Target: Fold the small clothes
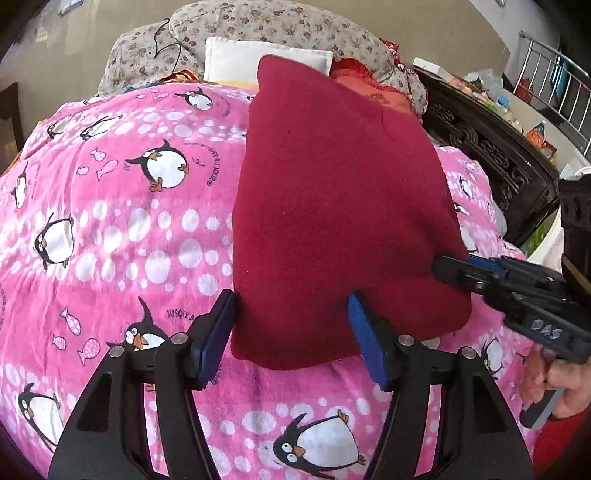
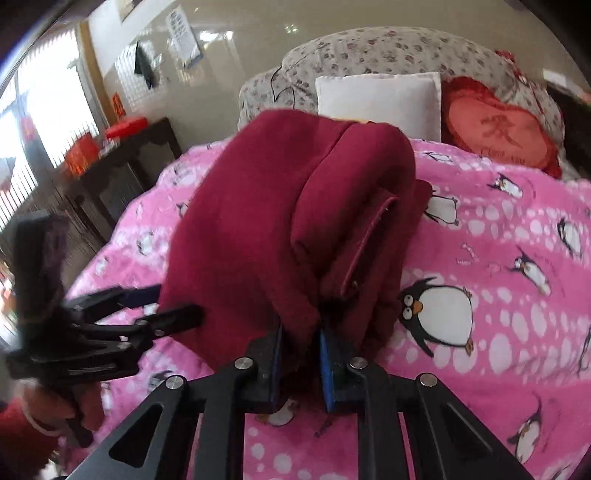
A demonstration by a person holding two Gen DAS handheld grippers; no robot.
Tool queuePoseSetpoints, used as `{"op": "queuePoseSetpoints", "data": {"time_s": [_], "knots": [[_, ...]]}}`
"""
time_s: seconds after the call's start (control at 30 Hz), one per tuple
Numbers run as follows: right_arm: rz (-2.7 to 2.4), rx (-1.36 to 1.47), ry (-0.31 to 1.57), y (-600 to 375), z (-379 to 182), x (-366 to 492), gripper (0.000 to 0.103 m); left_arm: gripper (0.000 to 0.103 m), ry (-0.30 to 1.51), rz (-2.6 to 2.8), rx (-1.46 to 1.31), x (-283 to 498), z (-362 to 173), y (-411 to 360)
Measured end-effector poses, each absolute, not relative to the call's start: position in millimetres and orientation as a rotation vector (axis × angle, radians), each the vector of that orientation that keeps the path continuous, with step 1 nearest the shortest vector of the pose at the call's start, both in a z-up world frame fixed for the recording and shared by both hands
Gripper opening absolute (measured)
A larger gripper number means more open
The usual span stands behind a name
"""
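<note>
A dark red fleece garment [image 1: 340, 206] lies folded on the pink penguin blanket [image 1: 110, 229]. My left gripper [image 1: 293, 332] is open, its blue pads either side of the garment's near left corner. My right gripper [image 2: 300, 354] is shut on the garment's [image 2: 258, 229] near edge, with bunched layers pinched between its blue pads. The right gripper also shows in the left wrist view [image 1: 454, 269] at the garment's right edge. The left gripper shows in the right wrist view [image 2: 162, 306], open at the garment's left side.
A white pillow [image 2: 380, 99], a red heart cushion [image 2: 495, 125] and floral bedding [image 1: 266, 26] lie at the head of the bed. Dark carved wooden furniture [image 1: 491, 155] stands along the bed's right side in the left wrist view.
</note>
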State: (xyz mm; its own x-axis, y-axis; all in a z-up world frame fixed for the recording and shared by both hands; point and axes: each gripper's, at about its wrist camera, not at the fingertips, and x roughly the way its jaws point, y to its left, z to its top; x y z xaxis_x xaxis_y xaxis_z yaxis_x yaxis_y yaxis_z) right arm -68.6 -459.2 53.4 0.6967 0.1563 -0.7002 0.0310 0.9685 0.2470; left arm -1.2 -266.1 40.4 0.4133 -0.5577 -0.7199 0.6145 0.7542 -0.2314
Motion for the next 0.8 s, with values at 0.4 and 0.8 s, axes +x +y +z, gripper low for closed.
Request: {"op": "queuePoseSetpoints", "data": {"time_s": [0.4,0.8], "knots": [[0.041,0.226,0.649,-442,109,-88,0.021,0.062,0.839,-0.677,0.106,-12,54,-264],[-0.020,0.134,0.746,-447,65,-33,0.022,0.062,0.827,-0.654,0.098,3,56,-259]]}}
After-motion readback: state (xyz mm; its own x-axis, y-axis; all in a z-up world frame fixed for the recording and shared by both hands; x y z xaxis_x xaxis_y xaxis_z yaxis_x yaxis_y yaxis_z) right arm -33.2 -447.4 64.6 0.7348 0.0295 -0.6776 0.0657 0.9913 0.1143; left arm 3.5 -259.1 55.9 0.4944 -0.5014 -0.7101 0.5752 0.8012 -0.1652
